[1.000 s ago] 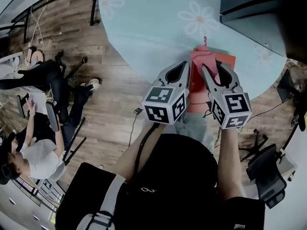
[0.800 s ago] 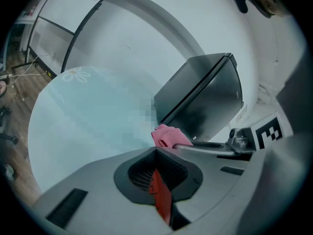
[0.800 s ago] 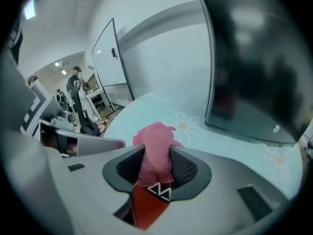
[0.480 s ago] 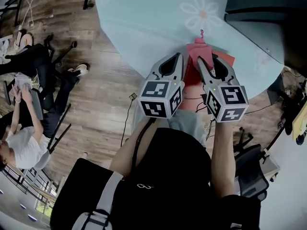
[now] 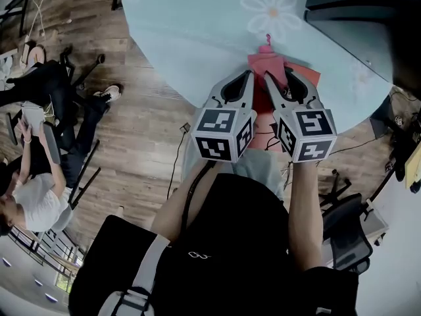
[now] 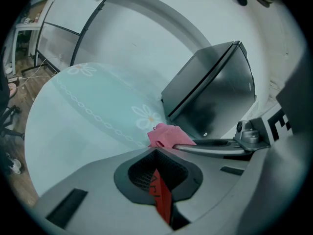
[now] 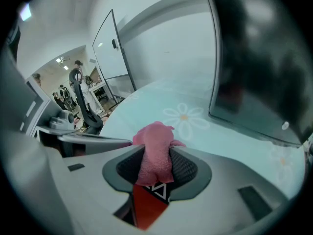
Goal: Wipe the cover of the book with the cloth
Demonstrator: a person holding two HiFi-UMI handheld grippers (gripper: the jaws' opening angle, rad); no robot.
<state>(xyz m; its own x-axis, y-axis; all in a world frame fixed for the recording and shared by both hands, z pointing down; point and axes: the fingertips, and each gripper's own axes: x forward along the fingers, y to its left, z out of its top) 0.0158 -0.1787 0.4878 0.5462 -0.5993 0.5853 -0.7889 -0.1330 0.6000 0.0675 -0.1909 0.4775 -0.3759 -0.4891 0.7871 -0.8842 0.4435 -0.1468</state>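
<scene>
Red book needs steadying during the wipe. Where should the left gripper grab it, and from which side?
Take the red book by its left edge, coming low from the left, jaws spanning its thickness. It lies flat on the table, so likely only thin edges offer a pinch. The right gripper holds the pink cloth over its middle; the left gripper sits at that side.

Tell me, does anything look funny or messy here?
Nothing is spilled or broken. The pink cloth is scrunched into a lump in the right gripper, not spread flat over the red book. The left gripper pinches the book's edge.
</scene>
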